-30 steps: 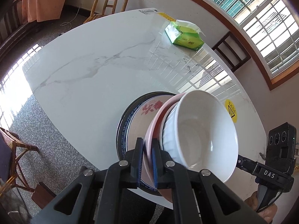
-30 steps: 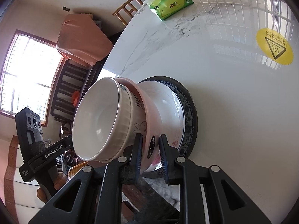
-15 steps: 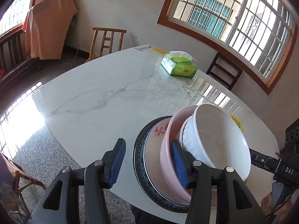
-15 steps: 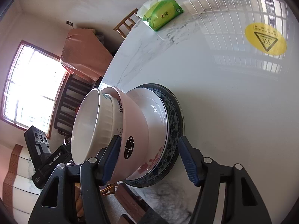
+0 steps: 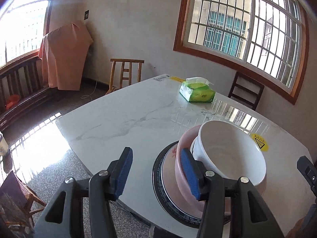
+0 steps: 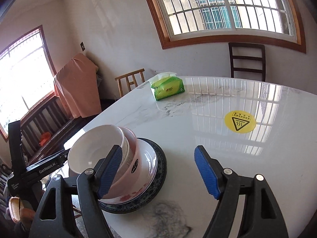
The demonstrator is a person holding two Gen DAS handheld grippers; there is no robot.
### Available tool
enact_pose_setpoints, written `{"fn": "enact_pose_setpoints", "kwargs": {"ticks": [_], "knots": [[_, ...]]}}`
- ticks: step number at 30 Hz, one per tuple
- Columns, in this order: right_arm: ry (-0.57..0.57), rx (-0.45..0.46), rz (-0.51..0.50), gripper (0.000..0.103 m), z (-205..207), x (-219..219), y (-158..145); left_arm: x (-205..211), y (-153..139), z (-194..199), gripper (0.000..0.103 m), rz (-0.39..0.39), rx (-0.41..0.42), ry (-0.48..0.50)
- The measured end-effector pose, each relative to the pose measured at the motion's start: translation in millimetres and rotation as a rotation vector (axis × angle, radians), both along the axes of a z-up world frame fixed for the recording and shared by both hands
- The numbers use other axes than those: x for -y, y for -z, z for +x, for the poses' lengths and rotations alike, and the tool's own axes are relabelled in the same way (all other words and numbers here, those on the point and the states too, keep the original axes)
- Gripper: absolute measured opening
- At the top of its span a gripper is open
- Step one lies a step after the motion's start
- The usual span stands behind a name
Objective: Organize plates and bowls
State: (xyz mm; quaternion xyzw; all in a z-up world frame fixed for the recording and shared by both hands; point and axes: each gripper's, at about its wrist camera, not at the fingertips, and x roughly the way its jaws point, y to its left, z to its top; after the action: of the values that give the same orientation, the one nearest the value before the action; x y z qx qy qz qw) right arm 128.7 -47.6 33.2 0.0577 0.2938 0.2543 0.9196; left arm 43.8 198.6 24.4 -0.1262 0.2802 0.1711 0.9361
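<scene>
1. A stack of dishes sits near the edge of a white marble tabletop [image 6: 198, 119]: a white bowl [image 5: 229, 150] nested in a pink bowl [image 5: 182, 178], on a floral plate [image 6: 148, 166], on a dark blue-rimmed plate [image 6: 160, 170].
2. The left tongs [image 5: 156, 172] are released; their jaws have just been opening, with nothing between them, and one blue pad lies in front of the pink bowl.
3. The right tongs [image 6: 158, 170] are released, jaws just widened, with only the stack's edge seen between them.
4. A green tissue pack [image 6: 167, 89] lies well apart at the far side, and a yellow warning sticker [image 6: 239, 122] is on the tabletop.
</scene>
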Motion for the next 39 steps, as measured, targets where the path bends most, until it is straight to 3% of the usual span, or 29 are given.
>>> {"fn": "enact_pose_setpoints", "kwargs": {"ticks": [2, 4, 6, 7, 11, 20, 29, 34, 39], "knots": [[0.020, 0.064, 0.008, 0.082, -15, 2, -4, 1, 1, 2, 0.052, 0.011, 0.019, 0.004], [0.023, 0.118, -0.004, 0.097, -25, 1, -2, 0, 1, 5, 0.052, -0.004, 0.006, 0.014], [0.020, 0.135, -0.032, 0.097, -29, -3, 3, 2, 0, -1, 0.052, -0.006, 0.029, 0.012], [0.003, 0.092, -0.018, 0.097, -27, -2, 9, 4, -2, -6, 0.052, 0.006, 0.055, 0.011], [0.011, 0.072, 0.014, 0.097, -29, 5, 11, 13, -7, -19, 0.052, 0.064, 0.102, 0.005], [0.000, 0.096, -0.006, 0.097, -46, 6, 18, 39, -13, -34, 0.052, 0.076, 0.070, 0.030], [0.000, 0.170, -0.040, 0.100, -70, 4, 20, 69, -17, -69, 0.052, 0.143, 0.126, 0.004], [-0.008, 0.200, -0.031, 0.100, -82, 8, 19, 94, -21, -81, 0.059, 0.231, 0.122, 0.029], [-0.013, 0.209, -0.028, 0.100, -88, 14, 21, 108, -27, -86, 0.064, 0.230, 0.121, 0.055]]}}
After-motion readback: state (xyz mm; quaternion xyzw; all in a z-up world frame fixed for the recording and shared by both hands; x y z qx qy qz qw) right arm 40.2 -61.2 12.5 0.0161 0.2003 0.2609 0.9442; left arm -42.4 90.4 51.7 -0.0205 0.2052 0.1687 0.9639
